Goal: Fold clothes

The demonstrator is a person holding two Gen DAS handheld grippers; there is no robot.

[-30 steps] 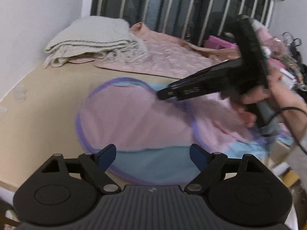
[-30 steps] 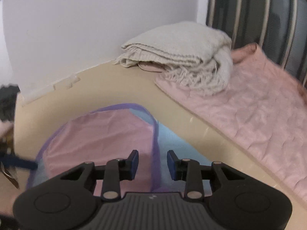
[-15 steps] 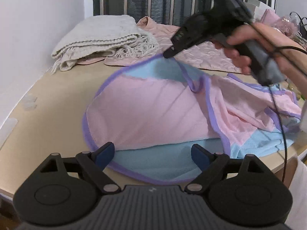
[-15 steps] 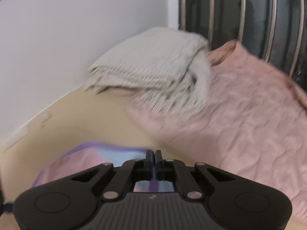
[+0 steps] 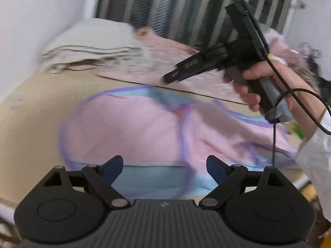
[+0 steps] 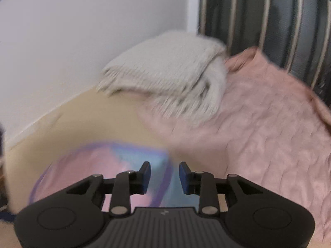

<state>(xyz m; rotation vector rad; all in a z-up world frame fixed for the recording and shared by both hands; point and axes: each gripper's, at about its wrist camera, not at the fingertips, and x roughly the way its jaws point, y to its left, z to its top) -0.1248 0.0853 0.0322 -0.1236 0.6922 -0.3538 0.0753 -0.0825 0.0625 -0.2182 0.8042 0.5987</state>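
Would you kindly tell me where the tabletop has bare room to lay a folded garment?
Bare tabletop lies left of the pink and blue garment, bordered by the wall and the grey knit blanket. The back right is crowded by the pink quilted cloth.

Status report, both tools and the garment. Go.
Left tool open, low over the pink-and-blue garment. Right tool open, holding nothing, above garment's far edge. Garment partly folded on the table. Grey blanket and pink quilt beyond, apart.
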